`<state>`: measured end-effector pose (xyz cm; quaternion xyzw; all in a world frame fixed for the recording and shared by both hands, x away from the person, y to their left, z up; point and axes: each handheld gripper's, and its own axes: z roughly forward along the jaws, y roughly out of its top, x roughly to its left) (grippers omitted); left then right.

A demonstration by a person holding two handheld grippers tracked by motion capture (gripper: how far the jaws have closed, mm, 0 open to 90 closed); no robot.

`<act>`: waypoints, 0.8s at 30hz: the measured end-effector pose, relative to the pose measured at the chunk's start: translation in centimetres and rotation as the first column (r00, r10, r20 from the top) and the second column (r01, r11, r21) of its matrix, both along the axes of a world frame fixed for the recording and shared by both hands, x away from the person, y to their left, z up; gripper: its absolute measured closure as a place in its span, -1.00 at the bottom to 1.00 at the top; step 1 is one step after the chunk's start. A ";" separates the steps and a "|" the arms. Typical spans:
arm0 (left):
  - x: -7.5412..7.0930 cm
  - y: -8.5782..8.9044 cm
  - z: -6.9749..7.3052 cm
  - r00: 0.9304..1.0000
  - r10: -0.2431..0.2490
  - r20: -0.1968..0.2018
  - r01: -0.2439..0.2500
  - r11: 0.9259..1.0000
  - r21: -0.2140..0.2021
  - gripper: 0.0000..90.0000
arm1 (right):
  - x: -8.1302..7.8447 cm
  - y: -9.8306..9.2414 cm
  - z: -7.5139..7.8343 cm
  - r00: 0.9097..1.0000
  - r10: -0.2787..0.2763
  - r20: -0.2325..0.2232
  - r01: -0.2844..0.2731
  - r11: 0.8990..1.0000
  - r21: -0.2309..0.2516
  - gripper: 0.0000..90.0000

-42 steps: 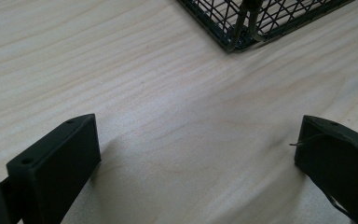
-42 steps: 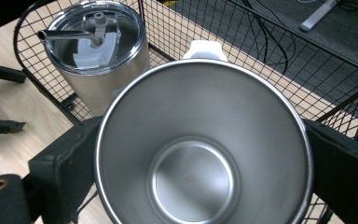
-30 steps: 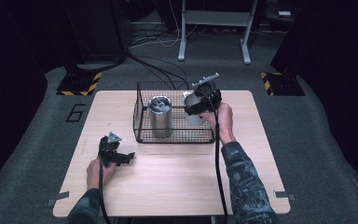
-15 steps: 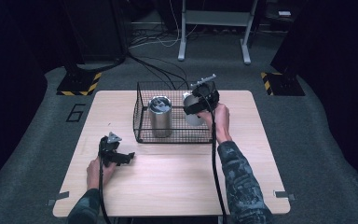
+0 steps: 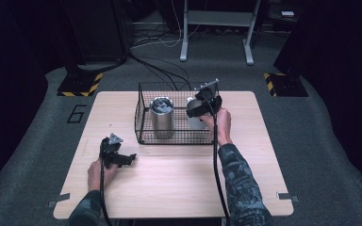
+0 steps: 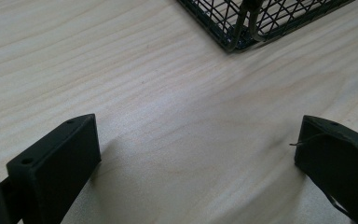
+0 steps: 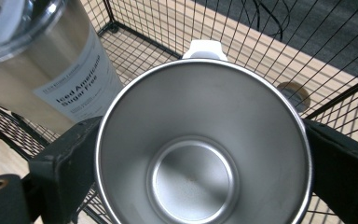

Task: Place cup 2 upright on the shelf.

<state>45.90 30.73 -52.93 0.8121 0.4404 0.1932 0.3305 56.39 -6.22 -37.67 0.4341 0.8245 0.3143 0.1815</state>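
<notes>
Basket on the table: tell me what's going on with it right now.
A person works at the table with a gripper in each hand. The right gripper is shut on an open steel cup, holding it in the right side of the wire basket. A lidded steel tumbler stands upright in the basket's left side. The left gripper rests open on the bare tabletop in front of the basket, holding nothing.

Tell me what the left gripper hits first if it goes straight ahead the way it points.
Probably the basket: its near corner lies ahead of the open left gripper, with bare table between. Depth is unclear.
</notes>
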 end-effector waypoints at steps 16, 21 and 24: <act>0.0 0.0 0.0 1.000 -0.001 0.001 0.001 1.000 0.004 -1.00 | 0.6 1.1 -2.7 0.998 -0.003 -0.055 0.002 1.000 -0.017 -0.88; 0.0 0.0 0.0 1.000 0.000 0.002 0.000 1.000 0.000 -1.00 | 0.7 1.1 -3.1 0.998 -0.009 -0.068 0.008 1.000 -0.011 -0.88; 0.0 0.0 0.0 1.000 0.000 -0.001 0.000 1.000 0.005 -1.00 | 0.8 1.2 -3.5 0.997 -0.021 -0.079 0.020 1.000 -0.009 -0.88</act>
